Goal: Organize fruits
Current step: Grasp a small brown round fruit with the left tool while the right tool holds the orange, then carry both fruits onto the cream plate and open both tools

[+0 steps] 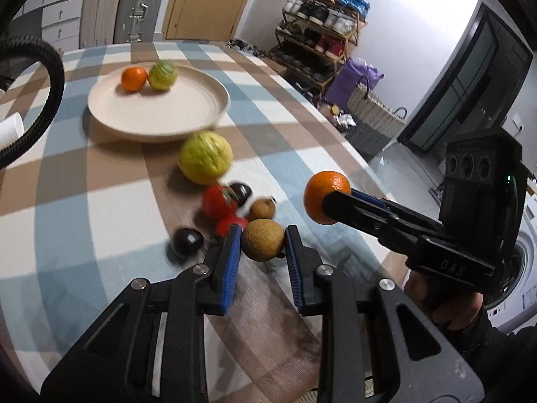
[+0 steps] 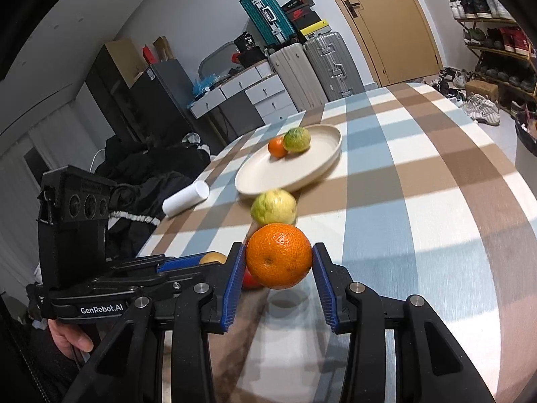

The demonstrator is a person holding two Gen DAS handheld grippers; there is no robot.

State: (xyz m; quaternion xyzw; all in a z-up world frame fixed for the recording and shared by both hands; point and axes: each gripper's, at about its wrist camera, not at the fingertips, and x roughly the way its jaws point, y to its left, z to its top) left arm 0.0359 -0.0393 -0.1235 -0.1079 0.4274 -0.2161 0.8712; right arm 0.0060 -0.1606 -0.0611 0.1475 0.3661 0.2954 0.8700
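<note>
Right tool (image 2: 278, 265): clamped on an orange (image 2: 278, 256), lifted off the tabletop (image 2: 419, 201); plate (image 2: 332, 154) well ahead. Left tool (image 1: 263, 248): narrow gap astride a brown fruit (image 1: 262, 240), contact unclear. Risks: round orange slipping; left tool scattering the red and dark fruits beside it. Left view alone shows that cluster; right view shows the orange's grip.

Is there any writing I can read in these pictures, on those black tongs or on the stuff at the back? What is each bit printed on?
"GenRobot.AI": white letters on the body of the left tongs.
"DAS": raised letters on the body of the right tongs; the reading is uncertain.
Boxes stacked on the suitcases: print and logo too small to read.
Nothing else is legible.
</note>
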